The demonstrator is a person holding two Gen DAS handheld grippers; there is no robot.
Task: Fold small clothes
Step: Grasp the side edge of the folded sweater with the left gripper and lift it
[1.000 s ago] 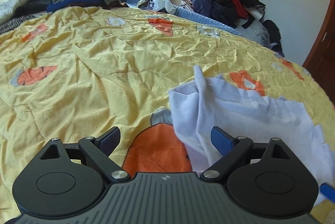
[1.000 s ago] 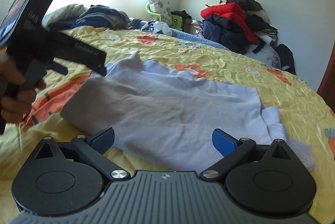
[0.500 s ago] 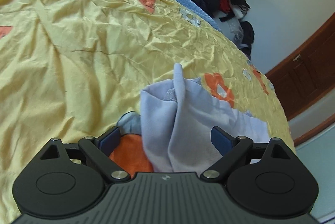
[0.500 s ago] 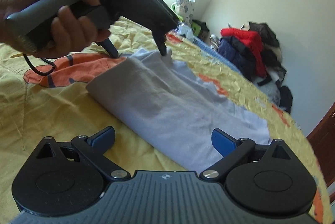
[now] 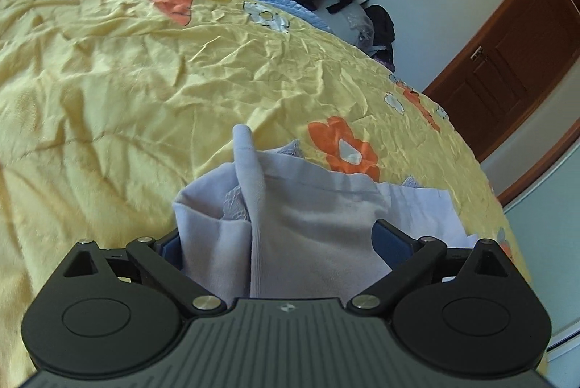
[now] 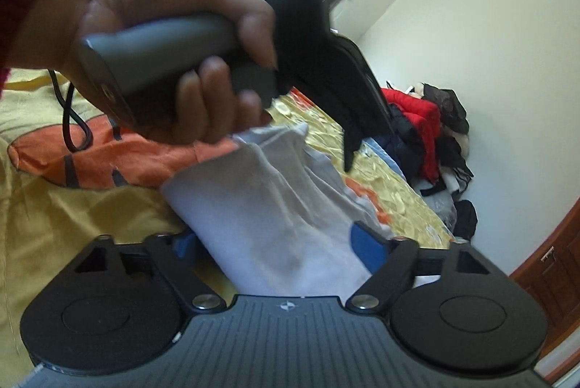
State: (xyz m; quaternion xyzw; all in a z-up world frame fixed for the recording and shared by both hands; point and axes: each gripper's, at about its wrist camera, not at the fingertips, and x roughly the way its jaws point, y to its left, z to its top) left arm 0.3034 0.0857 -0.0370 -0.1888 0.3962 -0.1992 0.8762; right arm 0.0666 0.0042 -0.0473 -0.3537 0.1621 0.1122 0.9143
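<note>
Yellow flowered bedspread [image 5: 152, 90] carries the lilac garment [image 5: 308, 225], bunched at six o'clock. Our left gripper [image 5: 277, 237] gapes around it; our right gripper [image 6: 272, 244], jaws just closing, straddles its fold. Next: pinch, fold.

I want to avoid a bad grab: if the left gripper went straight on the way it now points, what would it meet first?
Most likely the pale garment. The left gripper stands open with that cloth bunched between its jaws, which have just been opening wider. Beyond it lies the yellow bedspread. Whether the pads already touch the cloth is unclear.
</note>
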